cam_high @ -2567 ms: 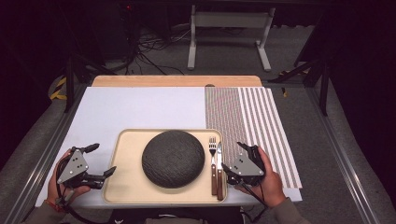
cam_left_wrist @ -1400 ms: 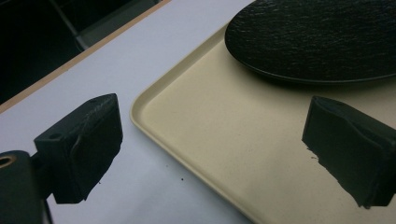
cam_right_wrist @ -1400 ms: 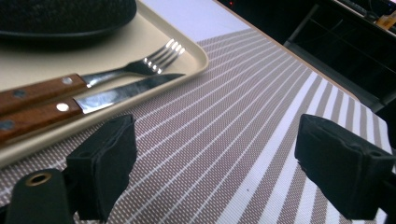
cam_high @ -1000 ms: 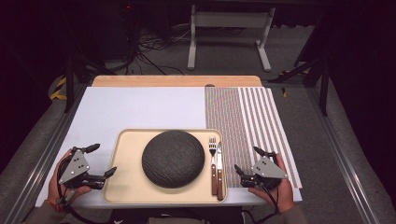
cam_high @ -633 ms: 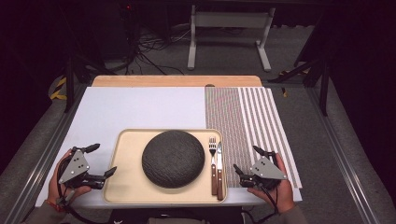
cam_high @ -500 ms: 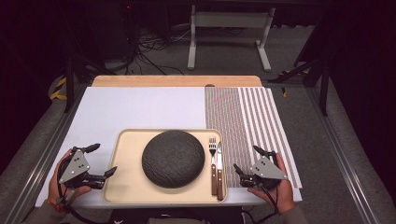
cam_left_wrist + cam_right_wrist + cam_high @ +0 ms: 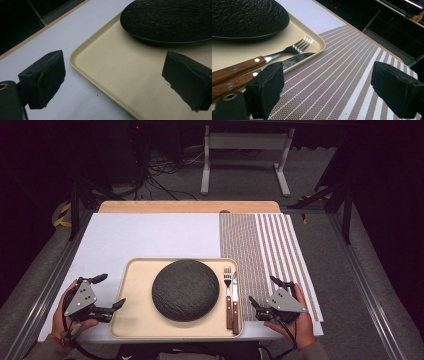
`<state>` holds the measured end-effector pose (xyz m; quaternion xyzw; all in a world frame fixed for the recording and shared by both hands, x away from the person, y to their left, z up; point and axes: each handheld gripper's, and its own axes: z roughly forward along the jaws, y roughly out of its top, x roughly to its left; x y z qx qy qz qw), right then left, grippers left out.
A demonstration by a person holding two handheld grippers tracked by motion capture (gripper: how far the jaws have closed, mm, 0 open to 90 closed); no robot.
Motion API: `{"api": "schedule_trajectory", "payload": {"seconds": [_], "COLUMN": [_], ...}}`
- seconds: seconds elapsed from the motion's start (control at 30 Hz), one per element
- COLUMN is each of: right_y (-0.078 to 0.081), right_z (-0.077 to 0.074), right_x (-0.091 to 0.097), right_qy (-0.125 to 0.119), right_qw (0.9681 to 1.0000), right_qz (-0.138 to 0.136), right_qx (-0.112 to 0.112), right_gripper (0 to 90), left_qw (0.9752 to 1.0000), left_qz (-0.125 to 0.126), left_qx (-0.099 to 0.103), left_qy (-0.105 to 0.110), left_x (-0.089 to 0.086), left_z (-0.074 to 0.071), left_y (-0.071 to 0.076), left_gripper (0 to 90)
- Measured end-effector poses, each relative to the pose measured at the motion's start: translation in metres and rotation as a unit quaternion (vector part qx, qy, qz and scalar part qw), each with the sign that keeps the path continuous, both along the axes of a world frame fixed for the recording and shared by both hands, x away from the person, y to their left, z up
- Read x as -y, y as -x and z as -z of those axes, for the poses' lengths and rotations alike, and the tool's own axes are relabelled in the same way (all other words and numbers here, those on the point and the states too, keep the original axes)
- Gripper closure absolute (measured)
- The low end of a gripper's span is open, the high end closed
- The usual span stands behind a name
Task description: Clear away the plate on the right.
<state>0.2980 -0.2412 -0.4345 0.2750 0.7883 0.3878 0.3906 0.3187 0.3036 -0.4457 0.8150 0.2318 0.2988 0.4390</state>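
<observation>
White table (image 7: 150,235), striped mat (image 7: 270,250), beige tray (image 7: 135,320); dark room; both tools (image 7: 109,291) (image 7: 264,292) gaping, empty

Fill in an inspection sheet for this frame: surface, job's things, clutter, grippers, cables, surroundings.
Surface: white table top with wooden far edge; brown-and-white striped placemat on its right part.
Job's things: beige rectangular tray holding a dark textured round plate, a wooden-handled fork and a wooden-handled knife side by side.
Clutter: nothing seen.
Grippers: left gripper open, jaws astride the tray's left rim; right gripper open over the placemat, beside the knife.
Cables: loose cables on the floor beyond the table.
Surroundings: dark room, white metal frame behind.
</observation>
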Motion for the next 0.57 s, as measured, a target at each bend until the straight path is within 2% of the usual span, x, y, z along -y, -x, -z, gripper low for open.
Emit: {"api": "schedule_trajectory", "payload": {"seconds": [0.3, 0.37, 0.57], "right_y": [-0.0005, -0.0006, 0.0018], "right_z": [0.0016, 0.0019, 0.0007], "right_x": [-0.0005, -0.0005, -0.0033], "right_qy": [0.003, 0.006, 0.009], "right_qw": [1.0000, 1.0000, 0.9998], "right_qz": [-0.003, -0.004, -0.020], "right_qx": [-0.003, -0.003, 0.003], "right_gripper": [12.4, 12.4, 13.4], "left_qw": [1.0000, 1.0000, 1.0000], "left_qz": [-0.001, 0.000, 0.000], "left_qx": [-0.003, -0.001, 0.000], "left_qy": [0.006, 0.002, 0.003], "left_x": [-0.0003, -0.0010, -0.0007], "left_z": [0.0001, -0.0002, -0.0004], "left_y": [0.0000, -0.0006, -0.0019], "left_gripper": [5.7, 5.7, 5.7]}}
